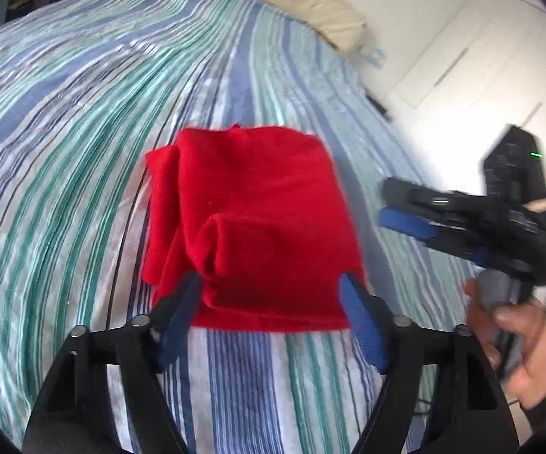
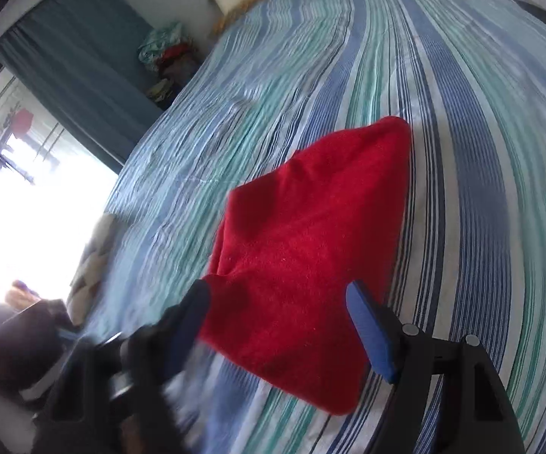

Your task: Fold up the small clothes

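The right gripper [image 1: 401,204] smears with motion blur in the left wrist view, its fingertips hard to separate. In the right wrist view the left finger [image 2: 185,325] blurs too. The red garment [image 1: 250,227] hides its inner layers; the window [image 2: 27,208] is blown out white

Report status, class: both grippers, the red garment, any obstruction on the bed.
Left gripper open, right gripper open, neither gripping. Red garment folded, lying on striped bedspread. Nothing in the way.
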`<state>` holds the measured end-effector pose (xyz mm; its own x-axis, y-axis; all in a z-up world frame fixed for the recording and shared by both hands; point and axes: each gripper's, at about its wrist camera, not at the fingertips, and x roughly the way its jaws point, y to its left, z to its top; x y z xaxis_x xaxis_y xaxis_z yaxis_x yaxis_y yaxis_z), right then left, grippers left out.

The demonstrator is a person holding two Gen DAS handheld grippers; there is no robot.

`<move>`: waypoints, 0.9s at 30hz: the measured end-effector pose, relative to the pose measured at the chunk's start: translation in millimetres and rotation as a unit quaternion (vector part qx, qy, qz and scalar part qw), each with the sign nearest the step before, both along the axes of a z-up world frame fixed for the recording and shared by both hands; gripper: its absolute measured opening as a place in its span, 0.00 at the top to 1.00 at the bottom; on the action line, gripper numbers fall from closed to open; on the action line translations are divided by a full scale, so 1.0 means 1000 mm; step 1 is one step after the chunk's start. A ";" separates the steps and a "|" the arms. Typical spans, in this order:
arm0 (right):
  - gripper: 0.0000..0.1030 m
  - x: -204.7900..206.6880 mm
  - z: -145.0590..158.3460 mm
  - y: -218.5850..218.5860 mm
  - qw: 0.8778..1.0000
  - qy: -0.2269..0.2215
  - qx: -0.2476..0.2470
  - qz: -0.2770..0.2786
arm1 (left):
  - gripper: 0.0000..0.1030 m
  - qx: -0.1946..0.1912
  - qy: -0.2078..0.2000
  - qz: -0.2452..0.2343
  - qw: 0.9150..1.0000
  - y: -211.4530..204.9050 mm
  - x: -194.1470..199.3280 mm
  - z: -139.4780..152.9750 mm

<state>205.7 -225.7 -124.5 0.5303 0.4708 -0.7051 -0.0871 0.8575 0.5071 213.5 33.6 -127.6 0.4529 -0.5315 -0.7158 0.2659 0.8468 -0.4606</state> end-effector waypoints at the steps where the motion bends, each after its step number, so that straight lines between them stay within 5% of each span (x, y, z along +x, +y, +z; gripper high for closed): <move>1: 0.27 -0.002 0.006 -0.002 1.000 -0.011 0.004 0.001 | 0.63 0.002 0.027 0.013 1.000 -0.001 0.012 -0.013; 2: 0.27 -0.001 0.014 -0.001 1.000 -0.023 0.004 0.005 | 0.92 -0.004 0.042 0.019 0.999 -0.002 0.016 -0.024; 3: 0.27 0.003 0.023 0.004 0.999 -0.033 0.001 0.011 | 0.95 -0.012 0.047 0.022 0.999 0.001 0.018 -0.031; 8: 0.34 0.056 0.037 0.043 0.997 -0.021 -0.037 0.062 | 0.96 -0.021 0.018 0.037 0.999 0.018 0.006 -0.033; 13: 0.54 0.118 -0.013 0.123 0.985 0.040 -0.109 0.131 | 0.96 -0.018 0.020 0.027 0.999 0.017 0.005 -0.038; 15: 0.73 0.133 -0.038 0.148 0.975 0.057 -0.160 0.140 | 0.96 -0.019 0.020 0.026 0.999 0.020 0.002 -0.038; 16: 0.95 0.137 -0.050 0.156 0.968 0.060 -0.204 0.134 | 0.96 -0.022 0.019 0.027 0.999 0.023 0.000 -0.037; 20: 0.95 0.133 -0.033 0.144 0.987 0.028 -0.132 0.090 | 0.96 -0.016 0.002 0.032 0.999 0.035 -0.013 -0.030; 24: 0.93 0.135 -0.033 0.151 0.989 0.023 -0.085 0.116 | 0.91 0.011 0.034 0.045 0.998 0.036 -0.007 -0.047; 26: 0.70 0.141 -0.053 0.153 0.988 0.075 -0.076 0.116 | 0.90 0.017 0.051 0.041 0.998 0.035 -0.005 -0.047; 27: 0.63 0.137 -0.058 0.152 0.988 0.083 -0.079 0.107 | 0.80 0.016 0.052 0.043 0.998 0.037 -0.006 -0.042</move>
